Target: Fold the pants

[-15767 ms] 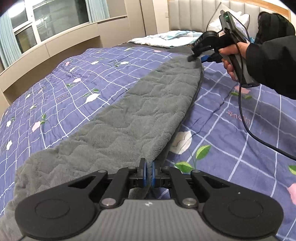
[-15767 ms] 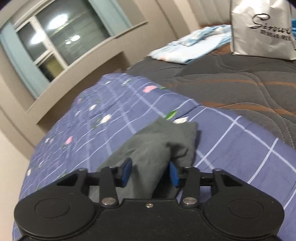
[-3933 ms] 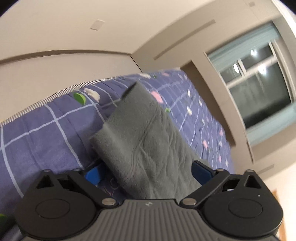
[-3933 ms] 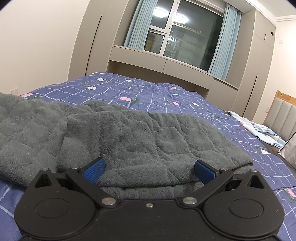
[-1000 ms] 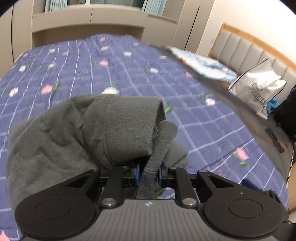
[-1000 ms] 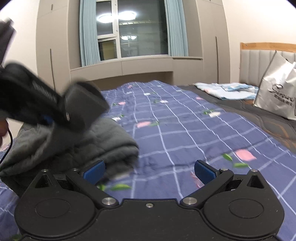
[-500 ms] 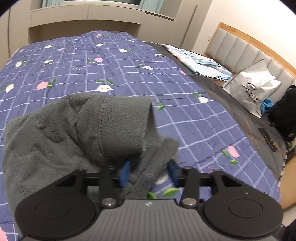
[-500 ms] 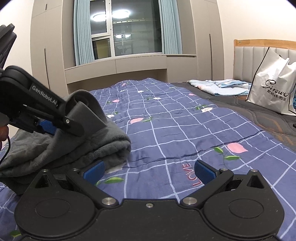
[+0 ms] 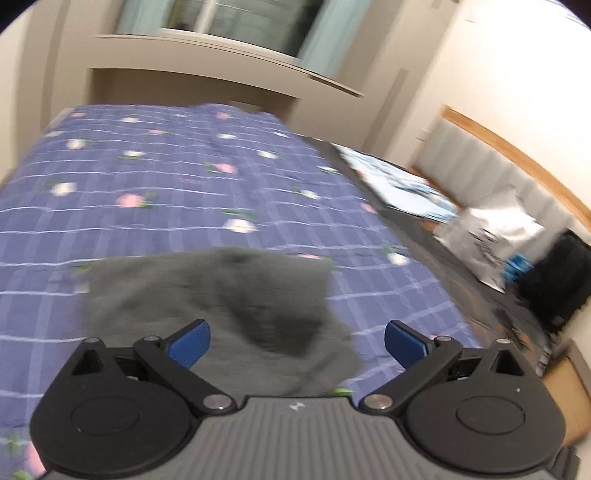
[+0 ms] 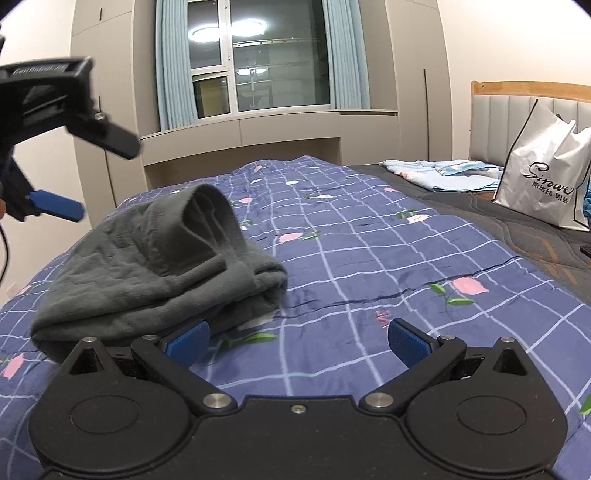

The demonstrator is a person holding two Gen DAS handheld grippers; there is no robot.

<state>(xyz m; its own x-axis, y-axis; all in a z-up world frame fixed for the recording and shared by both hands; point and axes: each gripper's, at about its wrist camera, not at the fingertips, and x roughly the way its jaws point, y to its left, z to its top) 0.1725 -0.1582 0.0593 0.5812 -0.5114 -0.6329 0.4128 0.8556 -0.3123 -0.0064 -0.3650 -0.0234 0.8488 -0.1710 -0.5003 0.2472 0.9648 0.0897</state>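
Purple checked quilt [image 10: 369,258] under grey pants [image 10: 155,254], window [image 10: 258,62] behind.

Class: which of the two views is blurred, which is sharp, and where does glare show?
Left wrist view: motion blur smears the grey pants and quilt, though the left hand-held gripper stays crisp. Right wrist view: sharp throughout; ceiling-lamp glare reflects in the window; fisheye bends the walls.

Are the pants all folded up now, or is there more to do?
Nearly done. The pants lie in a folded bundle on the bed. Nothing is in hand: the left tongs and the right tongs are both open and hold nothing. One flap sticks up on top, so it may need pressing flat.
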